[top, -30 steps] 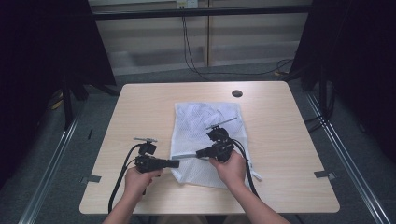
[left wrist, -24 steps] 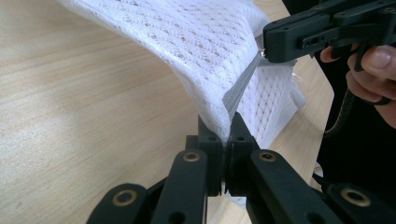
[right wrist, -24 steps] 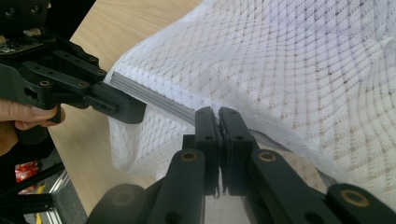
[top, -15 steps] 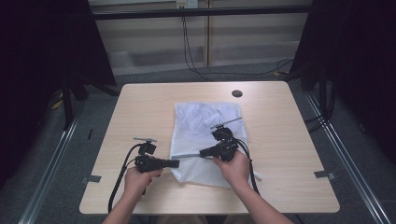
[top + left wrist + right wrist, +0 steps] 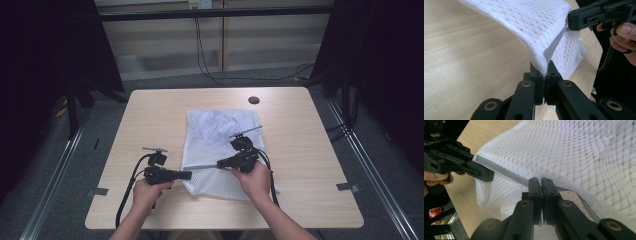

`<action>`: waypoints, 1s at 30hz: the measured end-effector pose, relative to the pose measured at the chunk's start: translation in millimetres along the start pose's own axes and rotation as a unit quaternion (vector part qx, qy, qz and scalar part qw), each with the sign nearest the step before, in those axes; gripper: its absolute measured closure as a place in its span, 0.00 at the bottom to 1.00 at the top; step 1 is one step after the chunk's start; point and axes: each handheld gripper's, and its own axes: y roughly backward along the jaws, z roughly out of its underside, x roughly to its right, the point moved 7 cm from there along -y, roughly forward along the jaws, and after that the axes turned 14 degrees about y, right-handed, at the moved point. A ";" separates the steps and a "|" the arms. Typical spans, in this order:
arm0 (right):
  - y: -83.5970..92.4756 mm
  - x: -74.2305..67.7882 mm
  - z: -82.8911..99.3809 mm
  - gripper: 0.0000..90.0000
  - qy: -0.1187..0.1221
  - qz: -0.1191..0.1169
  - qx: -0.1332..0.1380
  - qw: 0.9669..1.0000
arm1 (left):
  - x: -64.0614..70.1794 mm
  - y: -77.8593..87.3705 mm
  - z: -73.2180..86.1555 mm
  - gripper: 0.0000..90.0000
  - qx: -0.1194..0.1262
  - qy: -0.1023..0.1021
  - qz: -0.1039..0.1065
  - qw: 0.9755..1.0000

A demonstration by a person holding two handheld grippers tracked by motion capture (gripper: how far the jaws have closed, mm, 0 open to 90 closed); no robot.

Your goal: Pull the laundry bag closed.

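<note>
High view shows a white mesh bag [image 5: 220,145] lying at the center of the wooden table [image 5: 150,115]. At lower center, the left gripper [image 5: 187,175] pinches the bag's left edge, jaws closed on the fabric. Just right of it, the right gripper [image 5: 221,163] clamps the grey zipper strip [image 5: 506,173] stretched between the two grippers.

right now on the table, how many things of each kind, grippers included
mesh bag: 1
grippers: 2, left gripper and right gripper, both clamped on the bag's grey zip
dark round hole in the table: 1
total: 4
</note>
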 end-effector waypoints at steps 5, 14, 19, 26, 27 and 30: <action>2.0 1.9 0.2 0.97 0.004 0.002 0.002 1.000 | -0.1 0.9 -0.2 0.98 0.000 -0.001 0.001 1.000; 3.0 1.8 0.7 0.97 -0.002 0.002 0.000 1.000 | -0.2 0.5 -0.1 0.98 0.000 -0.004 -0.001 1.000; 3.7 1.7 0.9 0.97 -0.002 0.002 0.000 1.000 | -0.1 0.5 -0.1 0.98 0.000 -0.004 0.000 1.000; 3.3 1.9 0.9 0.97 0.000 0.000 0.001 1.000 | 0.1 0.5 0.1 0.98 -0.001 -0.002 0.000 1.000; 3.4 1.8 0.9 0.97 -0.001 0.000 0.000 1.000 | -0.1 0.6 0.0 0.98 -0.001 -0.004 0.000 1.000; 4.5 3.2 1.4 0.97 -0.001 0.003 0.000 1.000 | 0.3 1.9 0.2 0.98 -0.003 0.002 0.004 1.000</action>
